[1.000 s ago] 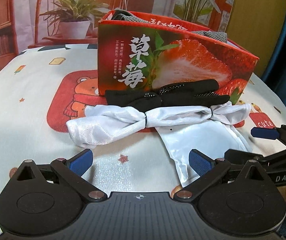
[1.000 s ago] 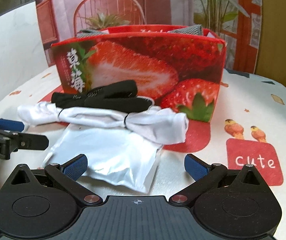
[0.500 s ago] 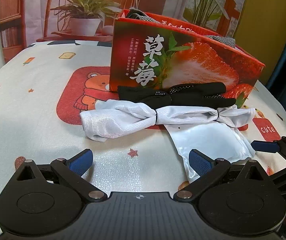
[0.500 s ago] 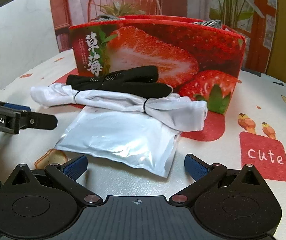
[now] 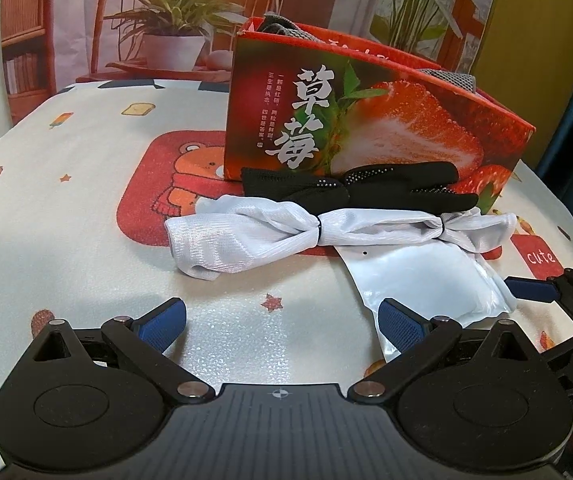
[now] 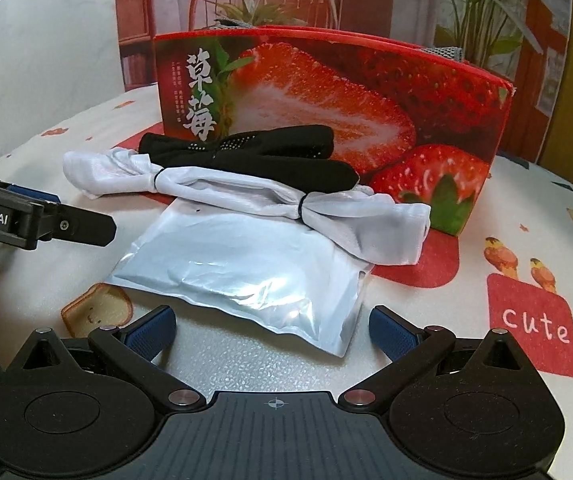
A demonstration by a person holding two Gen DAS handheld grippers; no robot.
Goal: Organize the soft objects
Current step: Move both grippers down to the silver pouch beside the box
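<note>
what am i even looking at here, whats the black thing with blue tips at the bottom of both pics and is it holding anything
That black thing is a hand-held gripper: a person holds one in each hand, and a small camera on each looks forward along its two blue-tipped fingers. One picture comes from the left gripper, the other from the right gripper. Each also shows the other gripper at its edge.

On the cartoon-print tablecloth stands a red strawberry box. In front of it lie a black fabric bundle, a white cloth bundle tied with bands, and a silvery-white pouch, partly under the white bundle.

Both grippers are open and hold nothing.
</note>
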